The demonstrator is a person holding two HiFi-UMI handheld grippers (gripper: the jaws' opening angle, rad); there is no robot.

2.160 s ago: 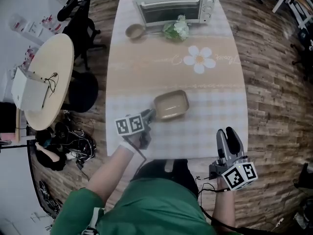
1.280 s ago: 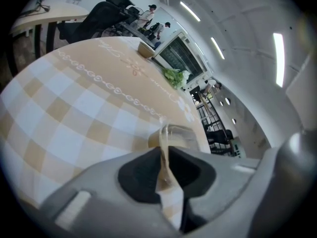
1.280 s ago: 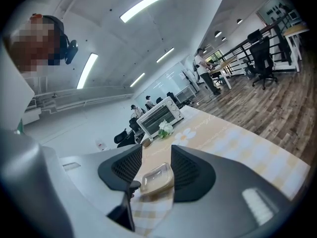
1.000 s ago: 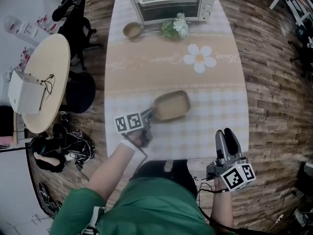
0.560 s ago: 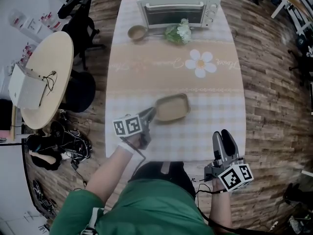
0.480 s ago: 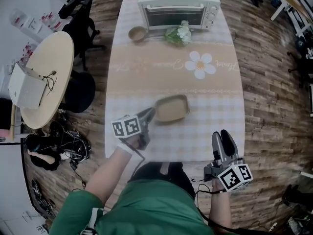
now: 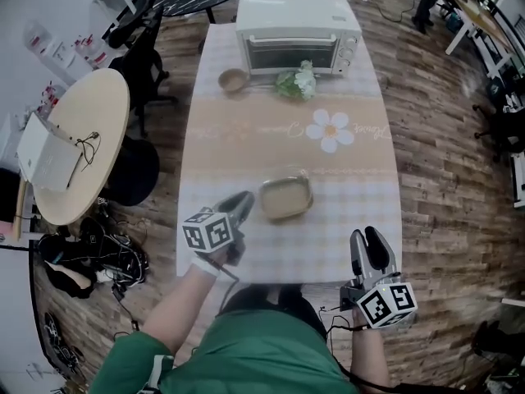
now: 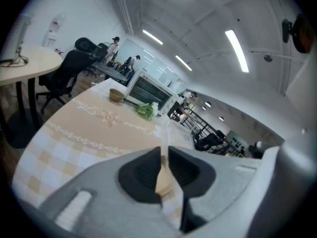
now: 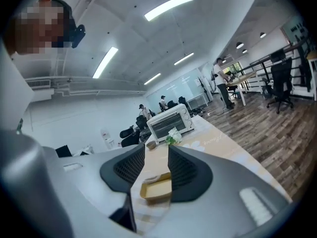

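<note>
The left gripper [image 7: 244, 199], jaws pressed almost together, sits just beside the tan baking tray [image 7: 286, 197], while the right gripper [image 7: 371, 243], jaws spread, is well away.

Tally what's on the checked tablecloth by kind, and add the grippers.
Toaster oven: 1
Small bowl: 1
Flower bunch: 1
Tan baking dish: 1
Grippers: 2 (left gripper, right gripper)
Total: 6
</note>
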